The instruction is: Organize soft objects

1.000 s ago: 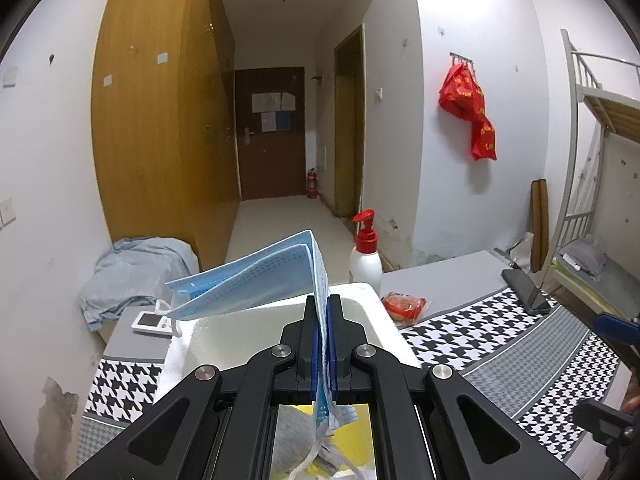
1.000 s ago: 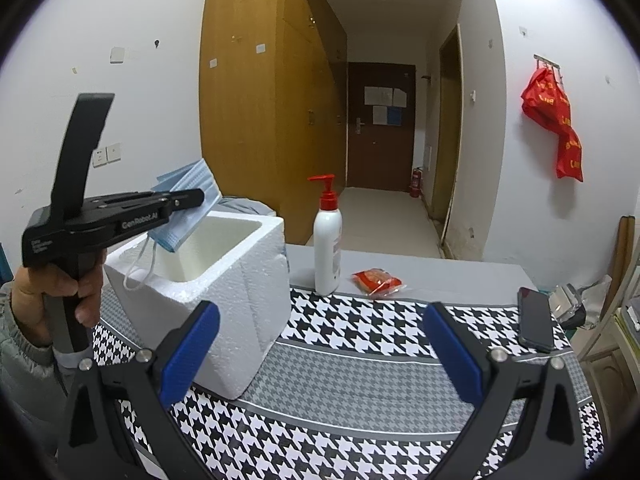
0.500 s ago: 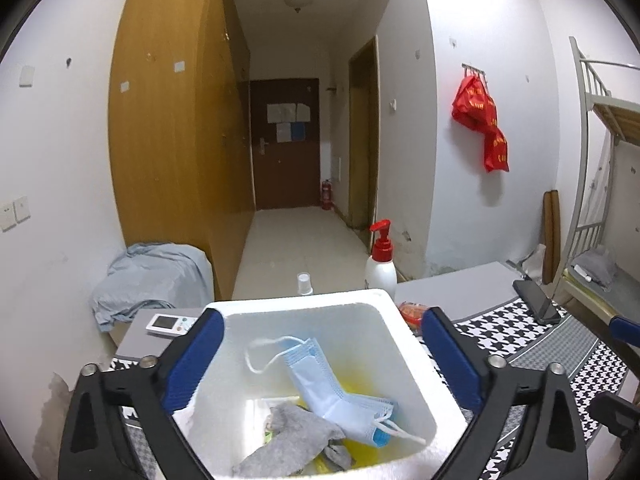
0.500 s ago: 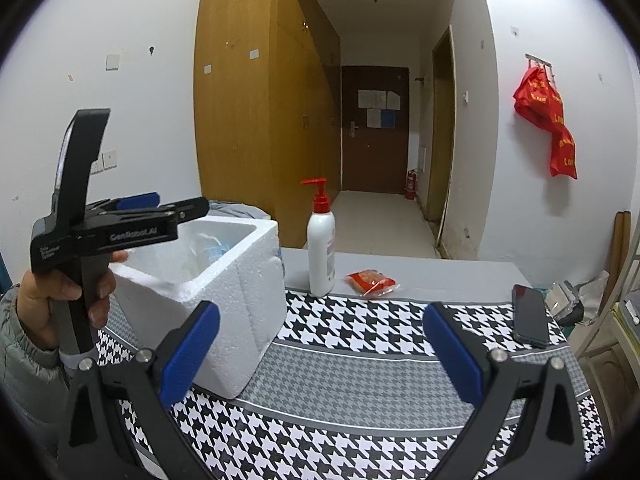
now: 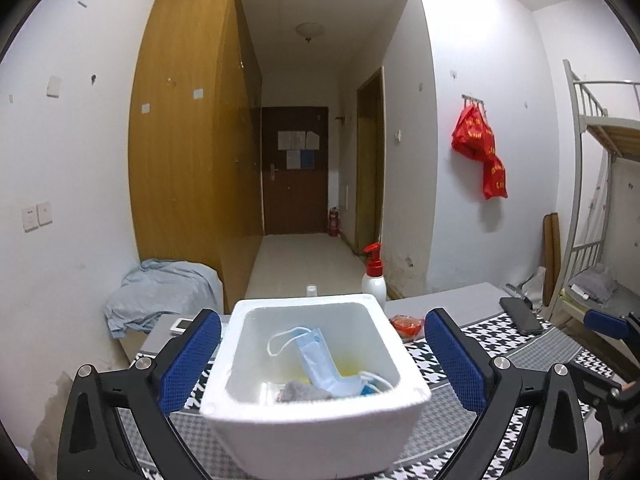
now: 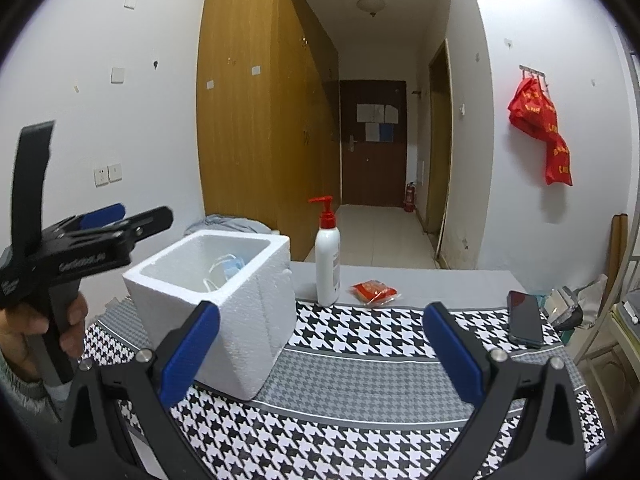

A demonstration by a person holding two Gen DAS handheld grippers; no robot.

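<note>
One foam box (image 5: 316, 436), one mask (image 5: 316, 360), two gaping tongs (image 5: 322, 364)

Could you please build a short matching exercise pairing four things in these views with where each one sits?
Things:
1. face mask
2. pump bottle
3. red packet
4. phone

Places:
A. flat near the table's right edge
B. inside the white foam box
C. upright just right of the box
D. on the grey strip, right of the bottle

Pairs: 1-B, 2-C, 3-D, 4-A
</note>
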